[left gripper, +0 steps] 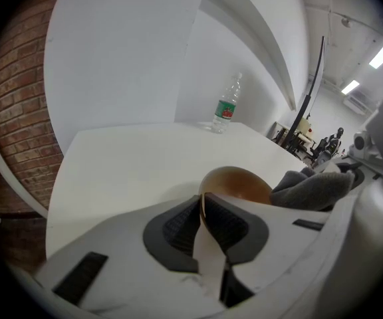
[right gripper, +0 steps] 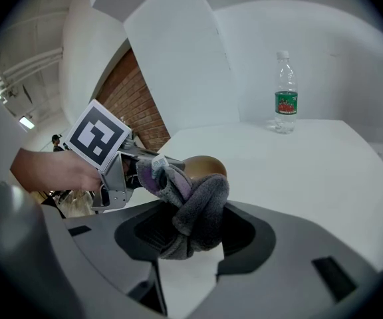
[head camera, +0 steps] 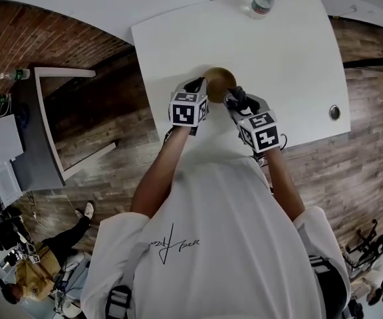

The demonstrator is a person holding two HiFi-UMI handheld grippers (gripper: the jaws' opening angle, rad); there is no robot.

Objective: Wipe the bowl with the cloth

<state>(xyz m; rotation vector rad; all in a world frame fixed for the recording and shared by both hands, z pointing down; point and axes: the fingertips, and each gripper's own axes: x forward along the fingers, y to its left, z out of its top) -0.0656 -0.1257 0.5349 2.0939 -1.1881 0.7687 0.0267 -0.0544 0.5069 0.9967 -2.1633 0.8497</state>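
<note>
left claw (left gripper: 201, 205) grips one bowl (left gripper: 241, 183), right claw (right gripper: 189, 226) one cloth (right gripper: 203, 197)

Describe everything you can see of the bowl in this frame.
Small, round bowl, brown and smooth, wood-like. The left gripper pinches its thin rim, one jaw inside, one outside, holding it tilted over the white table. The grey cloth in the right gripper appears to touch its opposite rim. Contact with the table cannot be told.
</note>
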